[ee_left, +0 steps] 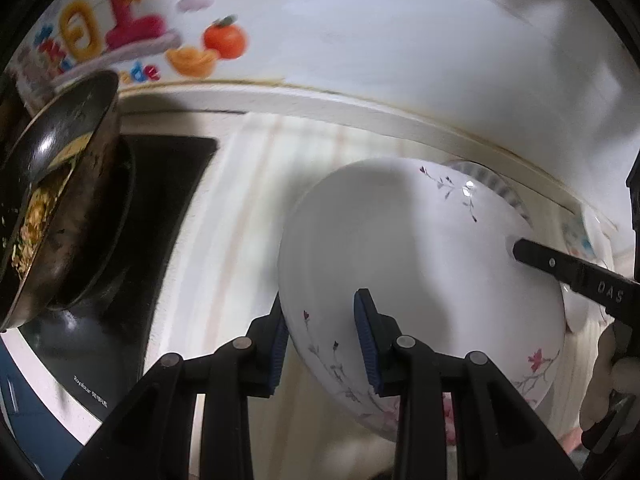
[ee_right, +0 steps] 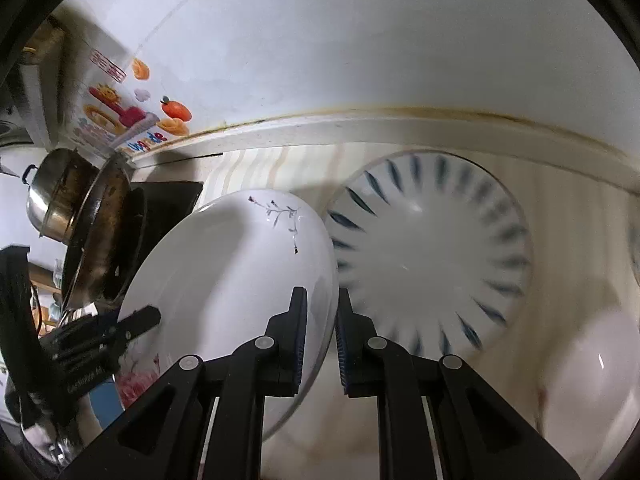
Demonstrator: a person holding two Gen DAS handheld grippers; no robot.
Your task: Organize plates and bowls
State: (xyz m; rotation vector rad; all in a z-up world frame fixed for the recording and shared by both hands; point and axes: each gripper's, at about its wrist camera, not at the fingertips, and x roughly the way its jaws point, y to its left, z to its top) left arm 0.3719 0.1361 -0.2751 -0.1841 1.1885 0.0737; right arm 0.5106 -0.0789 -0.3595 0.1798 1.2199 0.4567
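A white floral plate (ee_left: 420,280) is held in the air, tilted, above the counter. My left gripper (ee_left: 322,344) is shut on its near rim, one finger on each face. My right gripper (ee_right: 322,340) is shut on the opposite rim of the same plate (ee_right: 224,280); its finger also shows in the left wrist view (ee_left: 536,254). A blue-striped white plate (ee_right: 432,264) lies flat on the counter just behind and right of the held plate; its edge peeks out in the left wrist view (ee_left: 500,188).
A black stove (ee_left: 152,216) with a dirty wok (ee_left: 60,208) holding food stands at left, with a steel pot (ee_right: 52,200) behind. A white bowl (ee_right: 592,380) sits at the right front. A wall with stickers (ee_left: 132,24) backs the pale striped counter (ee_left: 240,240).
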